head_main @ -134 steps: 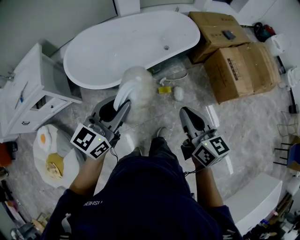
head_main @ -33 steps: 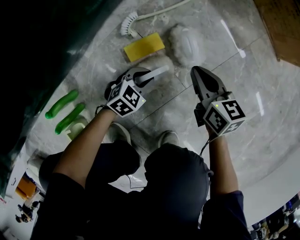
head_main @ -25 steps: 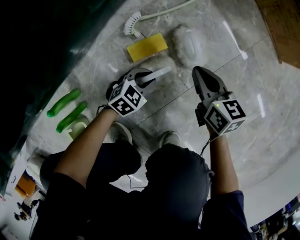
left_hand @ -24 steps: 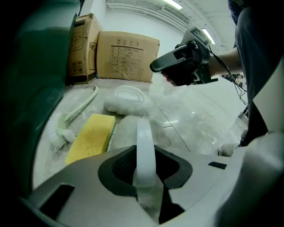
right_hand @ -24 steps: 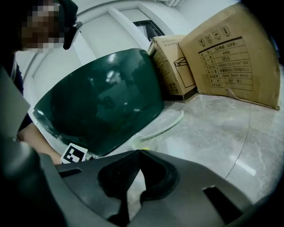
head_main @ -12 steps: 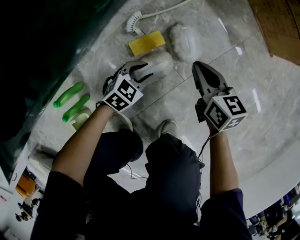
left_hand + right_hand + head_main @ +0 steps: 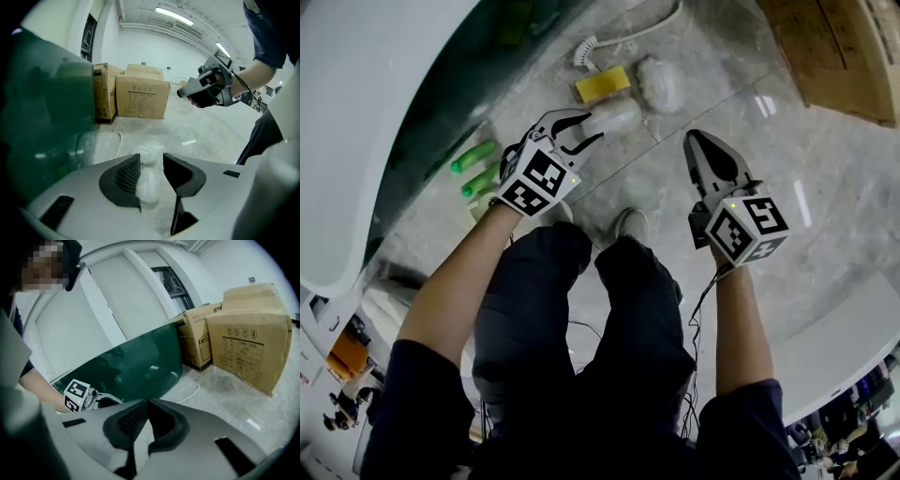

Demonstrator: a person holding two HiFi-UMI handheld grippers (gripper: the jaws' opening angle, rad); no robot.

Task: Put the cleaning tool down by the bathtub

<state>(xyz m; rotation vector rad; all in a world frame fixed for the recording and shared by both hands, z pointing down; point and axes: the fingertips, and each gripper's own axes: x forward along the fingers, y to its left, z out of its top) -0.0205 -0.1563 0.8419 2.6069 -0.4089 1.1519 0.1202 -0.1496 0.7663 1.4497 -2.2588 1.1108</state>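
Note:
The cleaning tool [image 7: 617, 115], a white fluffy duster, lies on the marble floor beside the bathtub [image 7: 366, 122], whose side is dark green. My left gripper [image 7: 589, 127] is open just at the tool's near end. In the left gripper view the tool's [image 7: 148, 183] pale end shows in the gap of the left gripper [image 7: 151, 159], and the pads do not press on it. My right gripper [image 7: 698, 141] hangs over the floor to the right, shut with nothing in it. In its own view the right gripper [image 7: 149, 405] has its jaws together.
A yellow sponge [image 7: 602, 82], a second white fluffy pad [image 7: 656, 82] and a long-handled brush [image 7: 586, 52] lie just beyond the tool. Two green bottles [image 7: 473, 155] lie by the tub. Cardboard boxes [image 7: 825, 47] stand at the far right. The person's feet [image 7: 630, 223] are below the grippers.
The left gripper's jaws have opened and let go of the tool, which now rests on the floor. The head view has lifted, bringing in the tub's white rim.

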